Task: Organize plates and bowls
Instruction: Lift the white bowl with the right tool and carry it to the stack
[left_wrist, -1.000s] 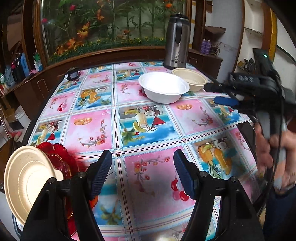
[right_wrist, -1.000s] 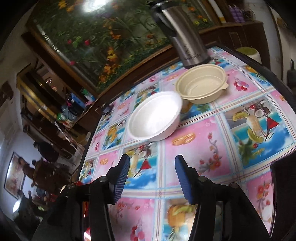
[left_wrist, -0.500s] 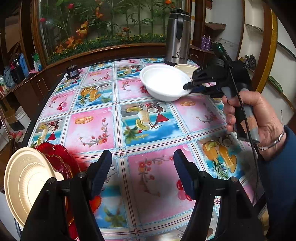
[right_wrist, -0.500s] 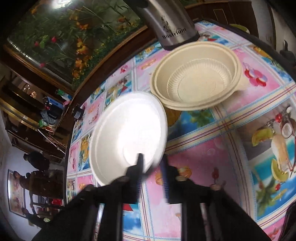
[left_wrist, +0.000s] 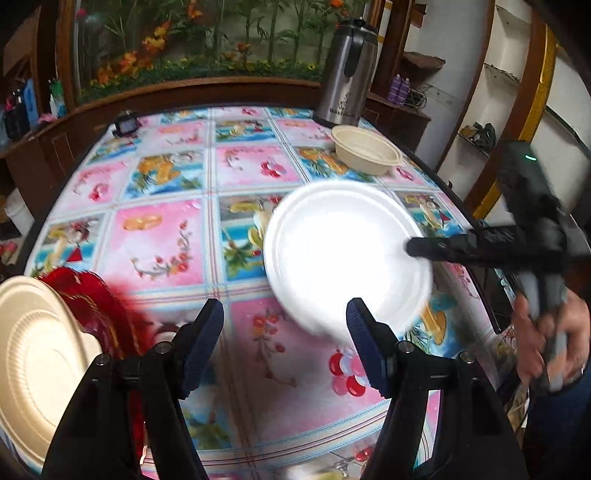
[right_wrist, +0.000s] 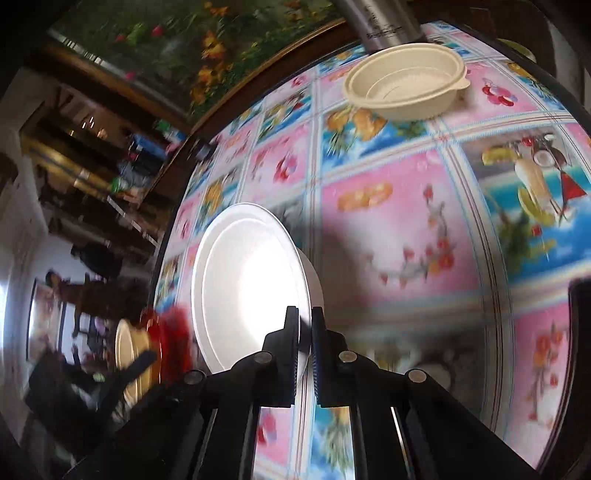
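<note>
A white bowl (left_wrist: 347, 251) hangs tilted in the air above the worktop (left_wrist: 166, 236), its open side turned toward the left camera. The right tool (right_wrist: 303, 343) is pinched nearly closed on the bowl's rim, one finger inside and one outside the thin wall. The bowl looks light and flexible, so the grip probably needs to stay gentle but firm, with the bowl carried steadily so it does not swing or slip from that one edge. The left tool (left_wrist: 284, 347) is wide open and holds nothing; the bowl sits just beyond and a little right of its fingertips, not touching them. At the near left edge of the worktop, a cream plate (left_wrist: 40, 369) leans upright in front of a red plate (left_wrist: 96, 306); what holds them cannot be made out. A cream bowl (left_wrist: 365, 153) rests at the far right of the worktop, well apart from the white one, just in front of a steel flask (left_wrist: 349, 70). The white bowl would likely nest with that cream bowl.
</note>
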